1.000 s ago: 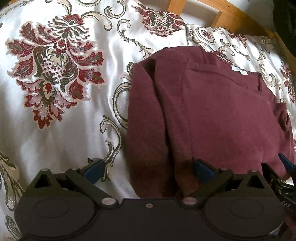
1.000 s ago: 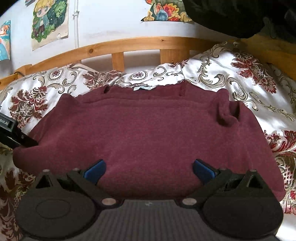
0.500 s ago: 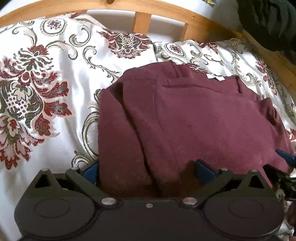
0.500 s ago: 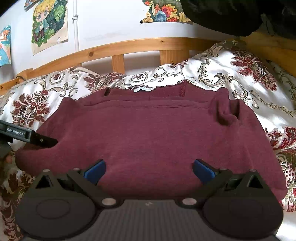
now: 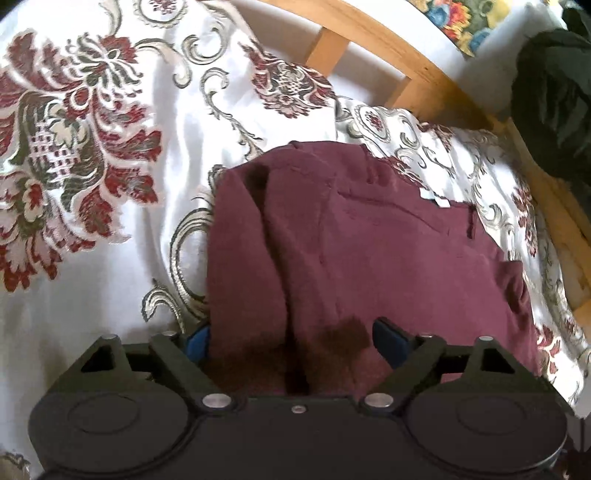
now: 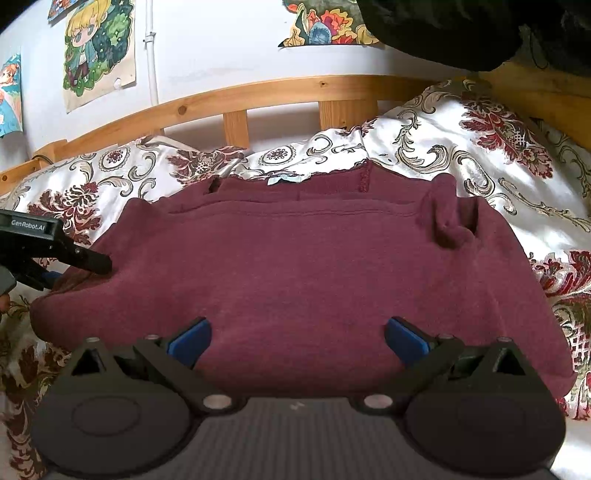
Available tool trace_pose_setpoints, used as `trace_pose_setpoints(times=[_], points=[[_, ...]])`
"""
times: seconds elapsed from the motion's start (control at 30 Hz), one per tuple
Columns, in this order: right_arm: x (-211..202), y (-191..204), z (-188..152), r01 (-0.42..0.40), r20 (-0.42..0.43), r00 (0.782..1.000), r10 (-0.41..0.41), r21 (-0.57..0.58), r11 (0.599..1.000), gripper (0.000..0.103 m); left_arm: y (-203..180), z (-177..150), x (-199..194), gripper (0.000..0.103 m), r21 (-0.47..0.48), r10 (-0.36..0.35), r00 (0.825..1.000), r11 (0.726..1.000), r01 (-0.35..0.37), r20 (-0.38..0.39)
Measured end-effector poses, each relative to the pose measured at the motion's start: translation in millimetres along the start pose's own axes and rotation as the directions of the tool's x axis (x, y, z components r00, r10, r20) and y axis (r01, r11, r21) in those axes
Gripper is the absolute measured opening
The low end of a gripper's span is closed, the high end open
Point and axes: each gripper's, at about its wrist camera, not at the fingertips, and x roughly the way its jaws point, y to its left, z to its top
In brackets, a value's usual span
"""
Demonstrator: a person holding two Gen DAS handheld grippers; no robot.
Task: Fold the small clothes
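A maroon knit garment (image 5: pixel 369 258) lies folded flat on a floral bedspread (image 5: pixel 92 155). It has a white label at its far edge. My left gripper (image 5: pixel 291 338) is at the garment's near left corner. Its jaws are closing with the thick folded edge between them, and the pads still stand wide apart. In the right wrist view the same garment (image 6: pixel 295 258) spreads wide, and the left gripper's upper finger (image 6: pixel 85 258) rests on its left end. My right gripper (image 6: pixel 295 339) hovers open over the near edge, with cloth below it and its pads not pressing.
A wooden bed rail (image 6: pixel 280 92) runs behind the bedspread (image 6: pixel 480 147). Above it is a white wall with cartoon posters (image 6: pixel 98 48). A dark bundle of cloth (image 6: pixel 443 29) hangs at the top right. Bare bedspread lies to the left of the garment.
My left gripper shifted right over the garment's left end, which now sits between its jaws, and they have narrowed a little. The right gripper and the garment stayed put.
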Motion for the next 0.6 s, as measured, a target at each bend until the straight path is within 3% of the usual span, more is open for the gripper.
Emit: trace_pose_setpoints(times=[0.23, 0.43, 0.6], points=[[0.1, 0.2, -0.6, 0.0, 0.001, 1.0, 0.0, 0.0, 1.0, 0.102, -0.8, 2.3, -4.5, 0.061, -0.005, 0.07, 0.997, 0.998, -0.07, -0.023], [0.9, 0.5, -1.0, 0.0, 0.001, 1.0, 0.0, 0.0, 1.0, 0.102, -16.6, -0.2, -8.3, 0.058, 0.091, 0.139, 0.99, 0.986, -0.137, -0.013], [0.4, 0.0, -1.1, 0.0, 0.002, 1.0, 0.0, 0.0, 1.0, 0.102, -27.6, -2.5, -12.8, 0.049, 0.161, 0.16, 0.987, 0.974, -0.159, 0.009]])
